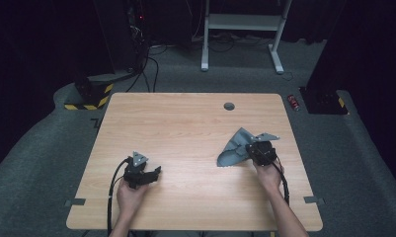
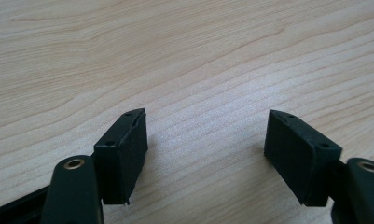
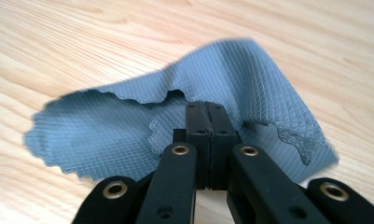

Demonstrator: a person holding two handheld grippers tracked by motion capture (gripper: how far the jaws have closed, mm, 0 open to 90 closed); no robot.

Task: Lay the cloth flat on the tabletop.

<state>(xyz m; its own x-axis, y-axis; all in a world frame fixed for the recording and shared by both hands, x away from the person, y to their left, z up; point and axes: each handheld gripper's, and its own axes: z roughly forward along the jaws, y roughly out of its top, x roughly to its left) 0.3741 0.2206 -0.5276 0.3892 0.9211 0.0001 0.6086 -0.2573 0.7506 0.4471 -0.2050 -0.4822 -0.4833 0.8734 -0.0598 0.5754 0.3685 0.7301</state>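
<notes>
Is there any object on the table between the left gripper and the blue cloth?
Nothing visible. Between the left gripper, whose jaws stand open, and the blue cloth lies bare table. The right gripper is shut on the cloth and holds part of it raised.

The cloth (image 3: 105, 126) is blue-grey with a fine diamond grid woven across it. The table (image 1: 185, 128) is pale wood with darker grain lines. Both grippers, left (image 2: 205, 140) and right (image 3: 205, 109), are black with brass-coloured rivets. The floor (image 1: 363, 148) is grey carpet.
</notes>
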